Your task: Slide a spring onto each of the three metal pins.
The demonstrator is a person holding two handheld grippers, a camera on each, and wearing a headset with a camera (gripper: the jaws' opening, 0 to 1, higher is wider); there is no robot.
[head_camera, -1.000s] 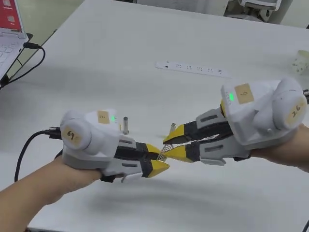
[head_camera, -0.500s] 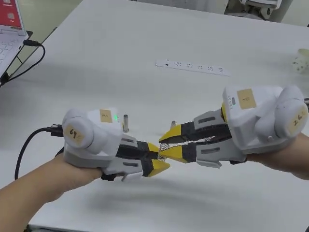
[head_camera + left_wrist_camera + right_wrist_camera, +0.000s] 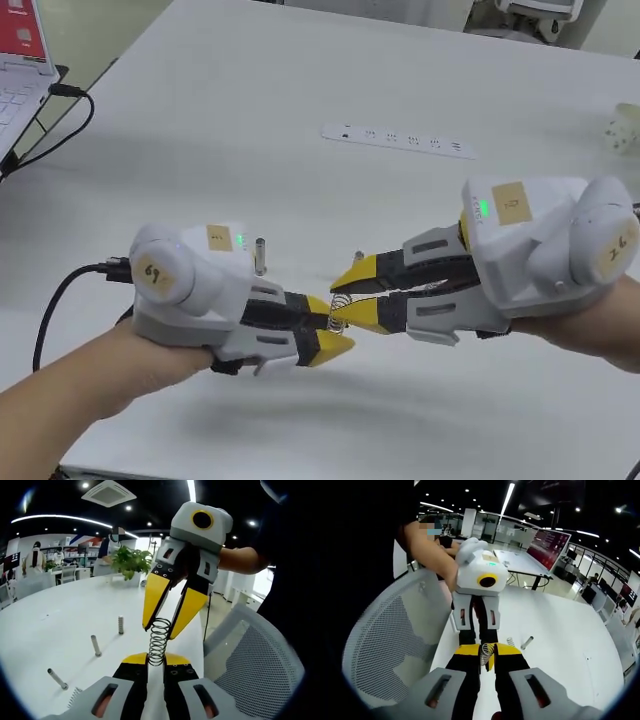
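Note:
A small metal spring (image 3: 339, 307) hangs over the white table (image 3: 250, 120), held between both grippers. My left gripper (image 3: 336, 330) is shut on its lower end (image 3: 158, 650). My right gripper (image 3: 343, 303) comes in from the right, its yellow jaws pressed on either side of the spring's other end (image 3: 486, 655). Just behind the jaws, two metal pins (image 3: 260, 257) (image 3: 358, 259) stand on the table. In the left gripper view, three pins show: one upright (image 3: 120, 625), one leaning (image 3: 95, 645) and one tilted (image 3: 57, 678), with a loose spring (image 3: 74, 696) nearby.
A white power strip (image 3: 398, 141) lies across the far middle of the table. A laptop (image 3: 18, 60) with a black cable (image 3: 62, 125) sits at the far left. A white mesh chair (image 3: 385, 630) stands beside the table's near edge.
My right gripper has edged slightly left and down toward the left one; the spring stays between the two sets of jaws. The left gripper has barely moved.

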